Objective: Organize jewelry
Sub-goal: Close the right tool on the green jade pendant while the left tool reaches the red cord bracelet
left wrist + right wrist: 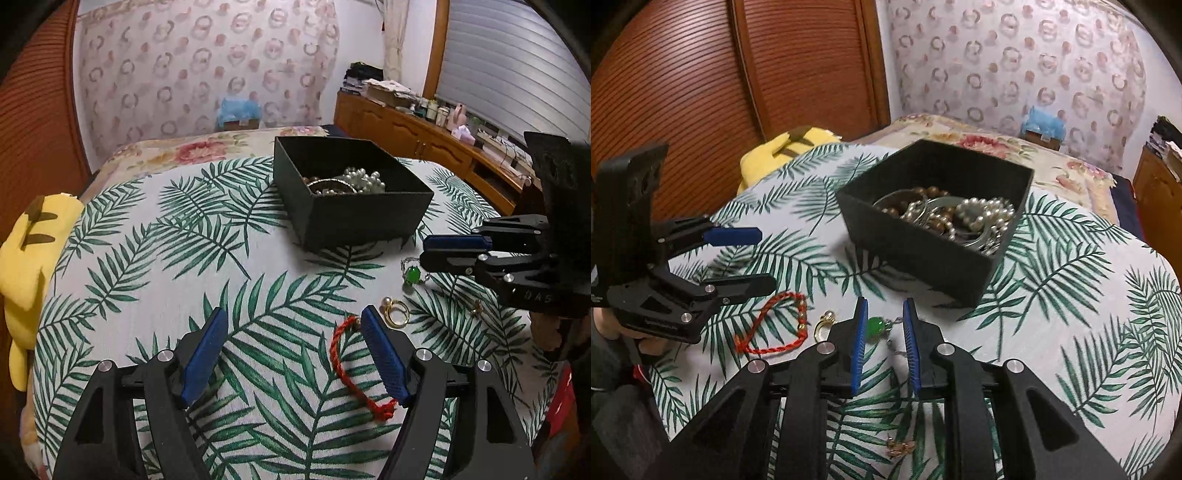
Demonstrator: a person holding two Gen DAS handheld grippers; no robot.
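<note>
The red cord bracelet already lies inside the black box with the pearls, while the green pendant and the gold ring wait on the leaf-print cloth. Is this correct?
Not quite. The red cord bracelet lies on the leaf-print cloth, outside the black box, as the left wrist view shows. The pearls are in the box; the green pendant and gold ring do wait on the cloth.

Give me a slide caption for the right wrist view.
Right gripper with jaws slightly apart around a green stone pendant, beside a black box of pearl jewelry.

Ring-patterned wallpaper [207, 70], wooden sideboard [406, 129] under shuttered window [509, 62].
</note>
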